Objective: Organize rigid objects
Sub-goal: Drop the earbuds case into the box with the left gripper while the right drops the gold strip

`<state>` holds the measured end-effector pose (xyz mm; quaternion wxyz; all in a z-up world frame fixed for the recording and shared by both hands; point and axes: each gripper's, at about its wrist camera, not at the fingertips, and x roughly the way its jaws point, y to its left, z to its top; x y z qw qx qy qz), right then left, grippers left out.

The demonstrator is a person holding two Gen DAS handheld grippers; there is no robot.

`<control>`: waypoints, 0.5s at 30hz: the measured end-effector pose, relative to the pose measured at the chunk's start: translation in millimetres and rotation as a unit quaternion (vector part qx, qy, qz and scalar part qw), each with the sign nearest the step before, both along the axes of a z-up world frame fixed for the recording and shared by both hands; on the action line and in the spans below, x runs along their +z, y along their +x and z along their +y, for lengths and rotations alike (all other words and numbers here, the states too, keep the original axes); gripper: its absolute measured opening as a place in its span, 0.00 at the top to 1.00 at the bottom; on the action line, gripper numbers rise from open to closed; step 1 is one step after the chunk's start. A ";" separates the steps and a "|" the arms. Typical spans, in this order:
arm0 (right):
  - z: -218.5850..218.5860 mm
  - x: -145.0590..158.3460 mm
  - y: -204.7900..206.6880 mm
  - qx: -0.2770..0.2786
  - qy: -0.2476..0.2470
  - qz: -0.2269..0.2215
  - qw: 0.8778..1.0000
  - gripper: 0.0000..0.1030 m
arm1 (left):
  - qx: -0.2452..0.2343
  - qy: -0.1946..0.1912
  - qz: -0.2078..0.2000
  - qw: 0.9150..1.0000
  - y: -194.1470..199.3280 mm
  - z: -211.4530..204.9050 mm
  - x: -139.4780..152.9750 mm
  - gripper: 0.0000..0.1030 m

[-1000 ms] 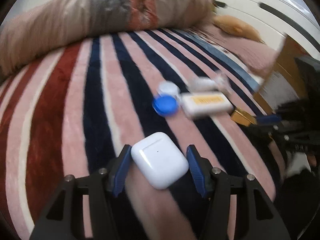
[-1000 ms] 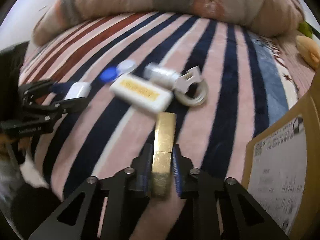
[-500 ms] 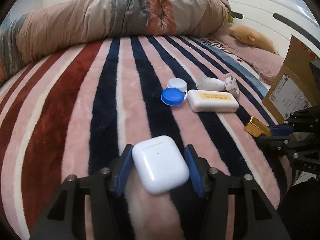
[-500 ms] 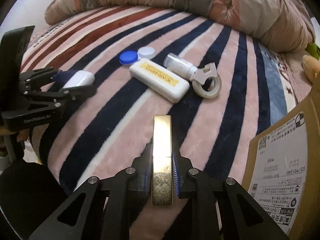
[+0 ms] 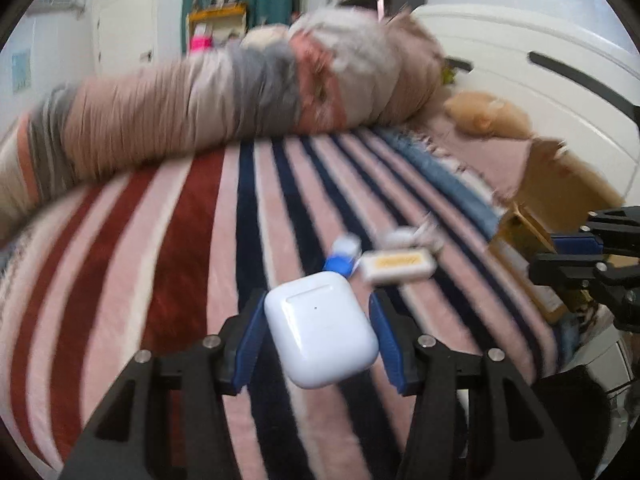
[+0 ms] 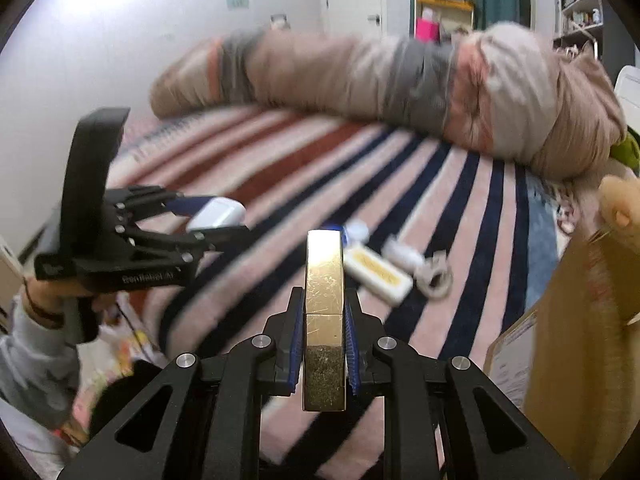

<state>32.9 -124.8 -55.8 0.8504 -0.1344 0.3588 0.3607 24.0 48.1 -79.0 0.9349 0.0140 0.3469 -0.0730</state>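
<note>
1. We see two grippers, each carrying one thing above the bed.
2. The left gripper (image 5: 318, 334) has one white earbud case (image 5: 320, 326) between its blue-padded fingers (image 5: 249, 340). The case sits tilted there, raised off the striped blanket (image 5: 180, 240). From the left wrist view we cannot tell whether both pads press on it, since small gaps show at each side. In the right wrist view the case (image 6: 218, 213) is carried in the gripper, off the blanket.
3. The right gripper (image 6: 323, 354) pinches one gold rectangular case (image 6: 324, 320) between its fingers, which press flat against both long sides. The case stands on edge, pointing forward, lifted clear of the blanket.
4. On the blanket we count five small things in a close cluster:
   - one blue round cap (image 5: 339, 264)
   - one white round cap (image 5: 347, 246) just behind it
   - one white flat box with a yellow label (image 6: 378, 270)
   - one small white bottle (image 6: 402, 254) lying on its side
   - one tape dispenser (image 6: 436, 276) touching the bottle's end
5. One cardboard box (image 6: 576, 344) stands at the right edge of the bed.
6. One rolled quilt (image 6: 400, 84) lies across the far side, and one yellow plush toy (image 5: 486, 118) rests near the headboard.
</note>
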 end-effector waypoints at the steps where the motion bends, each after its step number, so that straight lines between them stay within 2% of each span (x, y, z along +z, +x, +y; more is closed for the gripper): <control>1: -5.7 13.5 -5.0 0.001 0.014 -0.009 1.000 0.87 | -0.011 -0.003 -0.013 1.000 -3.9 -5.4 14.8 0.53; 5: -33.7 54.7 -21.0 -0.004 0.053 -0.045 0.998 0.87 | -0.065 -0.022 -0.058 0.996 -16.8 -40.3 69.7 0.53; 8: -66.1 75.2 -25.7 -0.028 0.067 -0.067 0.995 0.87 | -0.111 -0.030 -0.078 0.990 -20.8 -77.9 98.6 0.53; 12: -121.9 85.4 -25.0 -0.073 0.084 -0.068 0.991 0.87 | -0.164 -0.025 -0.085 0.982 -16.5 -138.7 117.8 0.53; 15: -159.0 81.6 -16.8 -0.107 0.091 -0.065 0.988 0.87 | -0.207 -0.031 -0.065 0.976 -7.4 -180.5 116.8 0.53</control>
